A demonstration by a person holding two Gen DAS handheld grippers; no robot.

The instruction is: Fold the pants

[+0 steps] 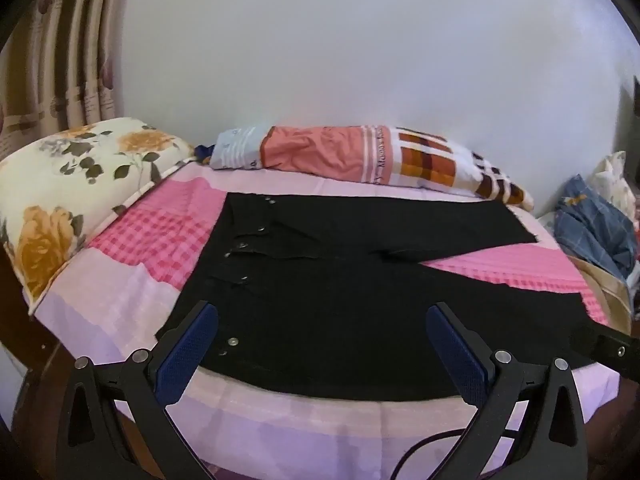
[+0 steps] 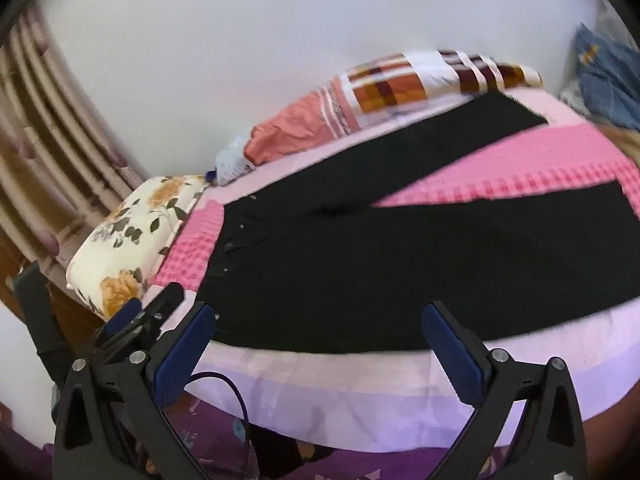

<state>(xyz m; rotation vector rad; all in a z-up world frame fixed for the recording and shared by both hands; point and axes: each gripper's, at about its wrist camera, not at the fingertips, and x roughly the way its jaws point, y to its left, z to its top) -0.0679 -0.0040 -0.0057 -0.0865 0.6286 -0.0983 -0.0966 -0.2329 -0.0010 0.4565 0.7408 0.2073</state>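
While I hold both claws back at the near edge of the bed (image 1: 280, 420), the black pants (image 1: 340, 280) lie flat on its pink-and-lilac cover, unfolded. Their long axis runs across my view: waistband and rivets at the left, toward the floral pillow (image 1: 72, 200), the two legs splayed in a V to the right with pink check showing between them. A rolled blanket (image 1: 360, 160) in salmon, white and brown checks lies along the wall behind the far leg, just beside it. A heap of blue cloth (image 1: 596, 220) sits past the leg ends, off the bed's right side. My left claw (image 1: 322, 344) is spread wide over the waist end with nothing between its blue pads; my right claw (image 2: 320, 344) is equally wide and empty, over the near leg. Only the right wrist view shows the left claw from outside (image 2: 136, 320), low by the pillow, and a dark cable (image 2: 236, 400) hanging below the mattress edge.
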